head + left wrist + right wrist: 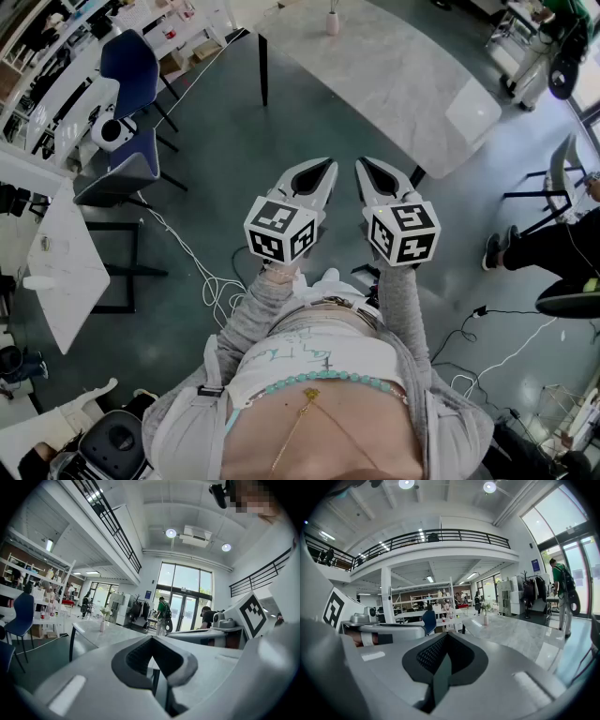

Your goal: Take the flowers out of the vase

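Well, left gripper (pixel 328 166) and right gripper (pixel 362 163) jaws are clenched, empty — yanking the flowers (pixel 486 605) could topple the slim vase (pixel 486 619) on the worktop (pixel 394 75).

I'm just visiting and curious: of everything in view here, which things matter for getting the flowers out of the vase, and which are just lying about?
For the job: flowers, vase, marble table beneath it, left claw, right claw.
Just lying about: blue chair, floor cables, white side table, seated person.
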Demonstrator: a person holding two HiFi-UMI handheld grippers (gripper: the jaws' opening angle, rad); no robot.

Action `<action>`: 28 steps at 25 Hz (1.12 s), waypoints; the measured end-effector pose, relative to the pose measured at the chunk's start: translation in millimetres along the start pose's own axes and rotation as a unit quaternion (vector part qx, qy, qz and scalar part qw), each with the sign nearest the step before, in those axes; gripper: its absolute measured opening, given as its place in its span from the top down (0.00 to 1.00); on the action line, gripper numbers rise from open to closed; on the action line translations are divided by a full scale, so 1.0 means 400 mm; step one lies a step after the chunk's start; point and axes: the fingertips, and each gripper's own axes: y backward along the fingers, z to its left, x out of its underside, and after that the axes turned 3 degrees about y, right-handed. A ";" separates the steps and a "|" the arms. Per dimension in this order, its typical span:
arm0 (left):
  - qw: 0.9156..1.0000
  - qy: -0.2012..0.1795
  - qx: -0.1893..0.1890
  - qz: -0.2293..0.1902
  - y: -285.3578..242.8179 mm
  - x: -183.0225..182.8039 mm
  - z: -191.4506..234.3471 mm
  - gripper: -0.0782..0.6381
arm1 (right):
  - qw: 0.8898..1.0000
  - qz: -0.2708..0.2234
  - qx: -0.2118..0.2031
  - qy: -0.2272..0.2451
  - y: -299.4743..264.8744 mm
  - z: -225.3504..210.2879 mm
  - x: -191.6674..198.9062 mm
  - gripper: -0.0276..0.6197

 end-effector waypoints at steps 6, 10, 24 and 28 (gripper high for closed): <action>1.000 0.004 0.000 0.006 -0.006 0.021 -0.011 0.89 | 1.000 0.003 0.000 0.003 0.011 -0.013 0.022 0.92; 1.000 0.019 -0.005 0.004 0.006 0.041 -0.006 0.89 | 1.000 0.009 -0.006 0.002 0.014 -0.004 0.040 0.92; 0.999 0.041 -0.020 0.011 0.015 0.058 0.087 0.89 | 1.000 0.019 -0.017 -0.013 -0.065 0.011 0.045 0.92; 0.999 0.041 -0.009 0.012 -0.015 0.036 0.127 0.89 | 1.000 0.018 -0.012 -0.012 -0.110 -0.001 0.022 0.92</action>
